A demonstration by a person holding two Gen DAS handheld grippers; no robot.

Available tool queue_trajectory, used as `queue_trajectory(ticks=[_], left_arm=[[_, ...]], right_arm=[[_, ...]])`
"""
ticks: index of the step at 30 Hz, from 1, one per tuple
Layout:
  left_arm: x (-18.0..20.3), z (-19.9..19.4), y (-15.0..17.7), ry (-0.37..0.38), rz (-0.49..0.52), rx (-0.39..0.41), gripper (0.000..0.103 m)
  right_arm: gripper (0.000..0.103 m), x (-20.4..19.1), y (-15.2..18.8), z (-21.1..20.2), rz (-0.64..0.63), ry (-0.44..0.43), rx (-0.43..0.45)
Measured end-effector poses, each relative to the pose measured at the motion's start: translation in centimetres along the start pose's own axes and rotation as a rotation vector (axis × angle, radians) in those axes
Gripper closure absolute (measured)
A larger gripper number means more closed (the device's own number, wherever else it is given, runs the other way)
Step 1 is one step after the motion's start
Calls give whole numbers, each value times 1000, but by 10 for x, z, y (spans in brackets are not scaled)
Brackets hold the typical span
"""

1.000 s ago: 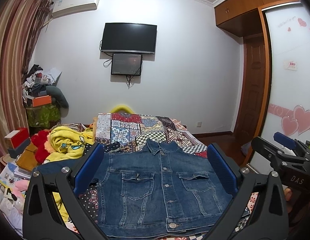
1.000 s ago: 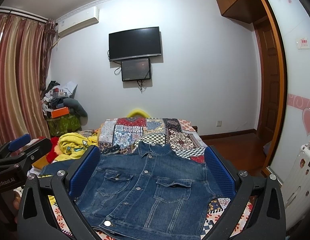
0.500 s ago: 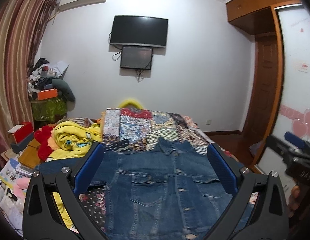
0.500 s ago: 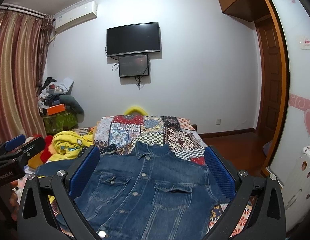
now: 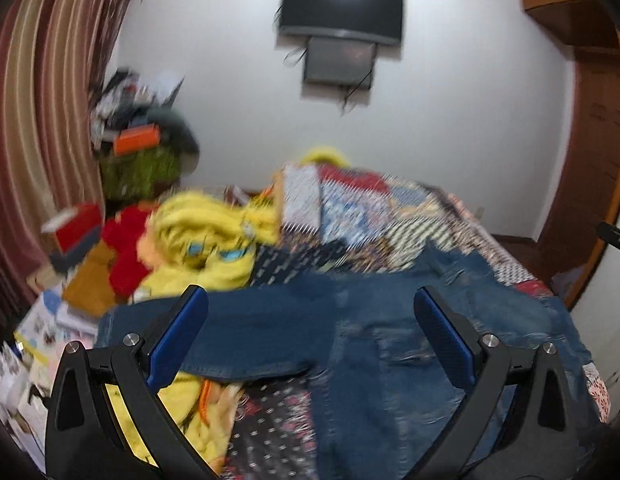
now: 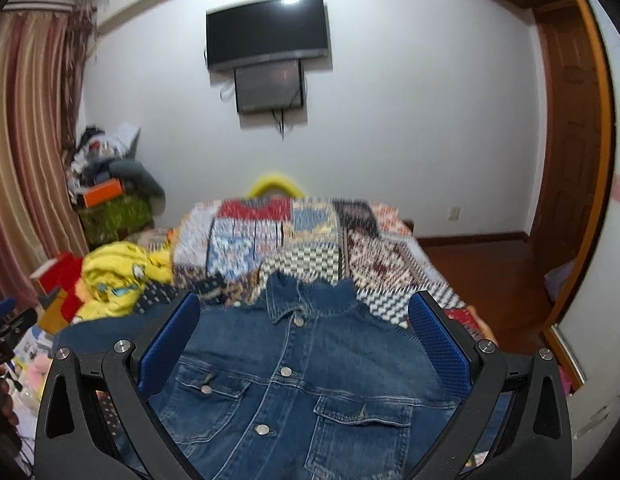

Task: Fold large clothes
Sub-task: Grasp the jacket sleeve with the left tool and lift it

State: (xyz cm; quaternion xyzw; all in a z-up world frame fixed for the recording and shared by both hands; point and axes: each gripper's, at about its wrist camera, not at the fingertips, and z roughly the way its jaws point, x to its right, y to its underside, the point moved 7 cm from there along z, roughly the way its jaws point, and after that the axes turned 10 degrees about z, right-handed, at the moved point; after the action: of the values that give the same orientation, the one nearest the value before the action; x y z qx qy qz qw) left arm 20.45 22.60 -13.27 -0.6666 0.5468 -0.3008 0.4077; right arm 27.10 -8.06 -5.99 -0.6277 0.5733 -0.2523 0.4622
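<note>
A blue denim jacket (image 6: 310, 368) lies front-up and buttoned on the bed, collar toward the far wall. In the left wrist view the jacket (image 5: 390, 344) shows with one sleeve (image 5: 245, 332) stretched out to the left. My left gripper (image 5: 310, 336) hovers open above that sleeve and the jacket's left side, nothing between its blue pads. My right gripper (image 6: 303, 344) is open above the jacket's chest, holding nothing. The left gripper's tip (image 6: 5, 312) shows at the left edge of the right wrist view. The left wrist view is motion-blurred.
A patchwork quilt (image 6: 310, 232) covers the bed beyond the jacket. Yellow and red clothes (image 5: 197, 240) are piled left of the jacket. Boxes and clutter (image 5: 141, 144) stand by the striped curtain (image 5: 41, 92). A wooden door (image 6: 570, 160) and floor lie to the right.
Both grippers have tilted down and moved closer to the jacket. The left one swung left, bringing the outstretched sleeve between its fingers' line of sight. Both stay open.
</note>
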Motion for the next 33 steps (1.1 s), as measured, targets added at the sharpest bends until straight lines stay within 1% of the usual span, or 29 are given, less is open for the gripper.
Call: queue_trajectory(ticks=[1,2,4,5,7,8,10,11,12,15,17,19,23,24,26,28,30,33], left_arm=[[-8,9,8,6,-22,-26,0],[-22,25,21,17,-59,-74,0],[-37,43,39,44,-103,-144,0],[-47,56,53,64,-142,-188,0],[-59,72,72,83,-201,-241,0],[-68,82,86,106,-250,-279,0],[-76,92,104,133,-322,-328,8],[-82,101,115,151,-366,-357,10],[-85,106,122,164,-392,-373,13],[-93,121,140,210,-471,-411,16],[-96,130,146,234,-514,-427,20],[-104,141,151,245,-549,-433,28],[-130,161,157,177,-606,-442,31],[-135,164,160,163,-616,-445,33],[-146,170,164,134,-631,-459,37],[-157,173,166,104,-644,-454,46],[-166,175,169,91,-659,-458,48],[-172,172,175,124,-739,-459,48]], right_arm=[[0,2,4,11,1,2,-31],[0,3,9,22,3,5,-67],[0,7,23,46,9,12,-150],[0,9,35,58,10,22,-191],[0,12,49,74,0,39,-260],[0,12,62,82,-12,50,-297],[0,14,77,94,-35,62,-363],[0,14,89,99,-49,68,-399],[0,16,93,105,-57,71,-427],[0,16,110,120,-76,73,-498],[0,18,117,126,-81,73,-524],[0,18,121,127,-79,69,-544],[0,20,122,124,-76,68,-546],[0,22,121,127,-74,67,-544],[0,24,119,130,-71,65,-544],[0,24,118,133,-69,65,-543],[0,23,116,135,-68,67,-542],[0,22,114,134,-58,58,-547]])
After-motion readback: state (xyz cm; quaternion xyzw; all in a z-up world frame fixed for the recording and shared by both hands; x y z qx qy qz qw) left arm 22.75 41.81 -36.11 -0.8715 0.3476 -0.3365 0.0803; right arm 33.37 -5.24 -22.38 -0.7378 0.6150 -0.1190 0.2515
